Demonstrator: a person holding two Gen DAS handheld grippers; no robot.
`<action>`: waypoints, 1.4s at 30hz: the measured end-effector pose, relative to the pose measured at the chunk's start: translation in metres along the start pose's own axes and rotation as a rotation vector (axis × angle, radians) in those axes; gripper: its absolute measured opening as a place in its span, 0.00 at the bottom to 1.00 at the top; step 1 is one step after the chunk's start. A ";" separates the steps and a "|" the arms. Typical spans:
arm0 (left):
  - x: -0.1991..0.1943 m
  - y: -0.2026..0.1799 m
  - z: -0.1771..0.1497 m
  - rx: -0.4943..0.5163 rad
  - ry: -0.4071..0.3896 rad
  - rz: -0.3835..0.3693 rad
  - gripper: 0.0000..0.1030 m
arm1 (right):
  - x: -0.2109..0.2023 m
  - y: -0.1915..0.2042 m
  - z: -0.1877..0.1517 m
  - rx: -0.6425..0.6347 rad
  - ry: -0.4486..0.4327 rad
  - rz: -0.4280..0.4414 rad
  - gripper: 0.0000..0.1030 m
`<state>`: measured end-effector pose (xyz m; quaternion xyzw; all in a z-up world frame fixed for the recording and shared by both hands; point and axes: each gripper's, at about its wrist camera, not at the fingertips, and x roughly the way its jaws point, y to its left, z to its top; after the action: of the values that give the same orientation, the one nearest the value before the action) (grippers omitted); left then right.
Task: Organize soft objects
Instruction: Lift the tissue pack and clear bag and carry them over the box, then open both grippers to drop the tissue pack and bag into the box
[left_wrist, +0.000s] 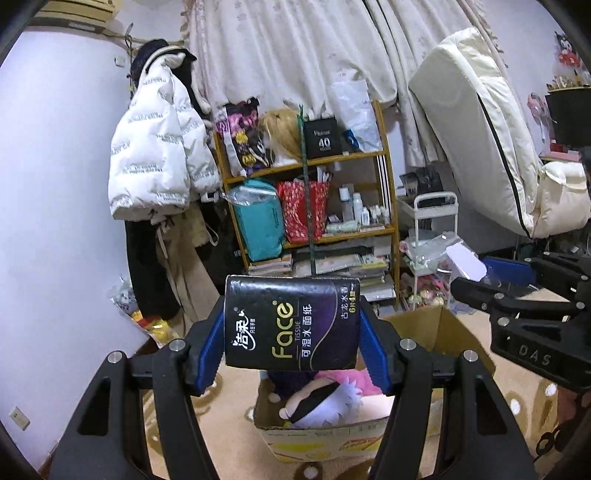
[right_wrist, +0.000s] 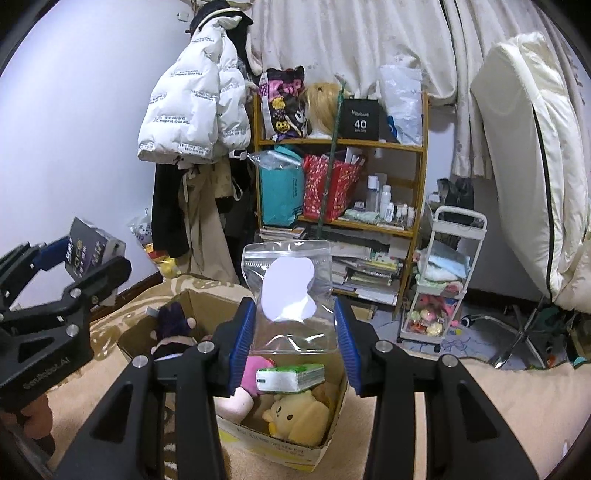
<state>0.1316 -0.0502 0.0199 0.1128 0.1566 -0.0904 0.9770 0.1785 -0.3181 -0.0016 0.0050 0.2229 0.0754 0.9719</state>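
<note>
Cardboard box on the floor, two grippers above it, each with one item.

Black tissue pack (left_wrist: 291, 323) is pinched between the blue pads of the left gripper (left_wrist: 291, 347); one clear zip bag (right_wrist: 291, 295) with a white shape inside is clamped by the right gripper (right_wrist: 293, 343). Both hang over the open cardboard box (right_wrist: 273, 443), which sits on a beige patterned rug (right_wrist: 498, 398). Inside the box the right view shows a yellow plush (right_wrist: 295, 417), a pink plush (right_wrist: 255, 371), a dark purple plush (right_wrist: 171, 317) and one green tissue pack (right_wrist: 290, 376). From the left view only the pink and purple plush and a white-haired doll (left_wrist: 325, 402) show; the yellow plush and green pack are hidden. Behind stands one wooden shelf (right_wrist: 341, 142) and a white cart (right_wrist: 443, 280).
</note>
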 end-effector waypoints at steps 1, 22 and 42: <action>0.003 -0.001 -0.002 0.002 0.009 0.000 0.62 | 0.003 -0.001 -0.002 0.005 0.008 0.005 0.45; 0.059 -0.027 -0.035 0.024 0.193 -0.122 0.68 | 0.036 -0.014 -0.034 0.091 0.139 0.099 0.48; 0.013 0.003 -0.036 0.012 0.197 0.005 0.95 | -0.003 -0.028 -0.022 0.126 0.098 0.082 0.92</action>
<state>0.1337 -0.0404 -0.0171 0.1275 0.2511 -0.0772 0.9564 0.1698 -0.3471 -0.0215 0.0717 0.2741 0.1012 0.9537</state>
